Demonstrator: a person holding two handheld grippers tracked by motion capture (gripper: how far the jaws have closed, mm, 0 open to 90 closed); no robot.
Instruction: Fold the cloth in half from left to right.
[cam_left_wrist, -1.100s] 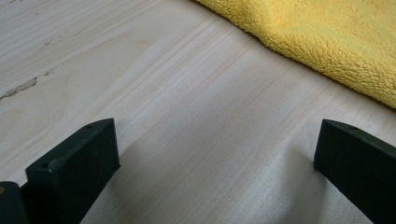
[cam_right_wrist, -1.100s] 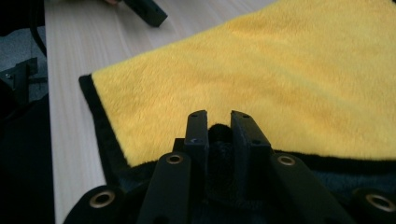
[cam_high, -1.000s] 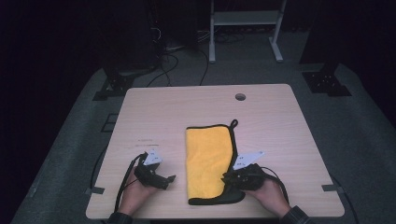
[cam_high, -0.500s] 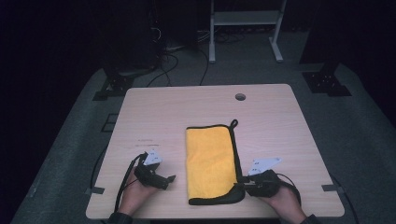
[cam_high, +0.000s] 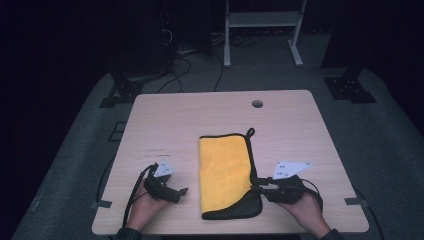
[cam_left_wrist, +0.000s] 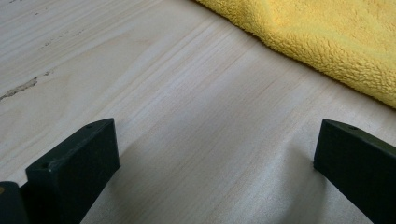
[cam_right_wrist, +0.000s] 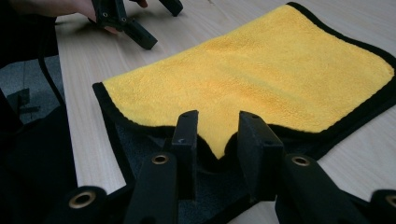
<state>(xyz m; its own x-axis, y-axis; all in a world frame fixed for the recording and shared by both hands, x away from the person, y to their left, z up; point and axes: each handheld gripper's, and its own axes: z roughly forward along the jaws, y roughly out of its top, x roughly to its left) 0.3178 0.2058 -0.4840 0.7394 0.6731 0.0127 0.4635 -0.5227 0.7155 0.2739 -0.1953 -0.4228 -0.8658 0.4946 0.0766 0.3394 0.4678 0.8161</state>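
Jaws of the right gripper (cam_right_wrist: 217, 135) had just been opening, the towel's (cam_right_wrist: 261, 74) lifted corner between them; the left gripper (cam_high: 167, 187) gaped wide over bare table (cam_left_wrist: 177, 93). Yellow, black-edged, folded, mid-table.

We see the folded cloth (cam_high: 226, 172) lying on the desk (cam_high: 300, 130) between our two tools, the left hand-held gripper (cam_high: 177, 192) well apart at its left edge, the right hand-held gripper (cam_high: 256, 184) at its near right corner, and a hole (cam_high: 257, 104) behind it.
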